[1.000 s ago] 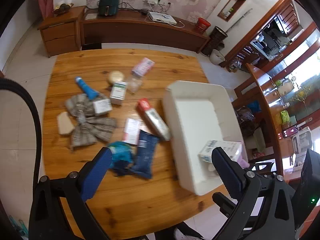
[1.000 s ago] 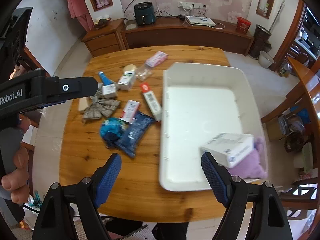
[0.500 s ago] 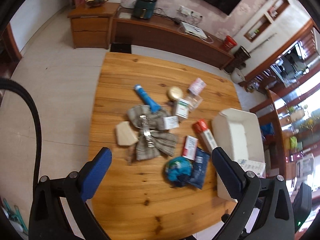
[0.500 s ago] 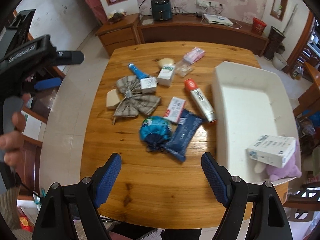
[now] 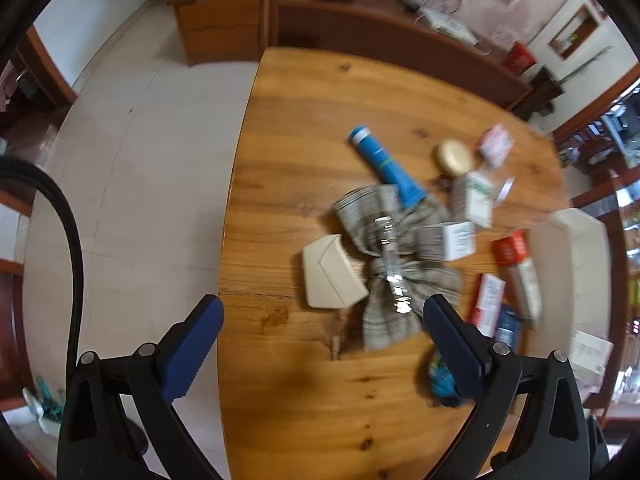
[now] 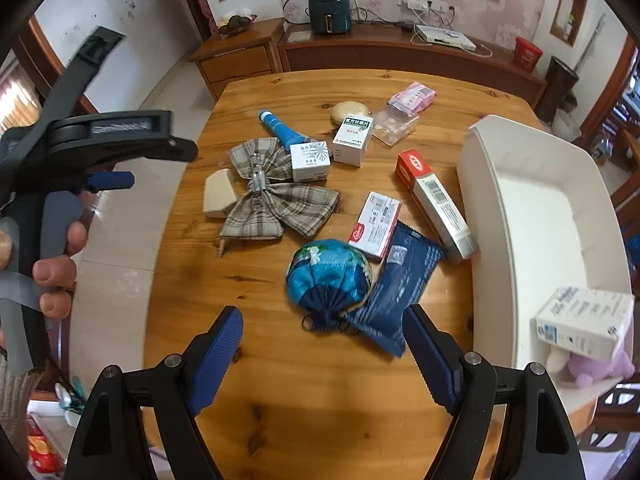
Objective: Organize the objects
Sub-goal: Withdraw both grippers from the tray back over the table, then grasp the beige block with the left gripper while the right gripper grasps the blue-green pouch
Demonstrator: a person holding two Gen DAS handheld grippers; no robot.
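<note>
1. My right gripper (image 6: 322,346) hovers over the near edge of the wooden table (image 6: 280,380) with its blue-padded fingers spread wide and nothing between them.
2. My left gripper (image 5: 323,330) is likewise spread and empty; in the right wrist view I see a hand (image 6: 52,276) wrapped round its handle, off to the left of my right gripper.
3. To the right of my right gripper sits the white tray (image 6: 532,200). Its near end holds a white box with blue print (image 6: 580,322) lying on top of a lilac plush toy (image 6: 600,366); the rest of the tray floor shows bare.
4. Straight ahead of my right fingers lies a blue drawstring pouch (image 6: 330,276), touching a dark blue packet (image 6: 400,292) on its right.
5. Beyond those, a red-and-white small box (image 6: 376,224) overlaps the packet, and a long red-and-white carton (image 6: 436,204) with a barcode lies between it and the tray.
6. Ahead of my left gripper lie a cream wedge-shaped block (image 5: 332,272) and a plaid bow with a metal clip (image 5: 392,256), touching each other.
7. A white box with grey print (image 6: 310,160) rests on the bow, a blue tube (image 6: 280,128) beside it.
8. Farther off are a white-and-green medicine box (image 6: 352,138), a round tan tin (image 6: 350,110), a clear plastic case (image 6: 394,126) and a pink packet (image 6: 414,96).
9. The labels show printed characters, but I cannot read them.
</note>
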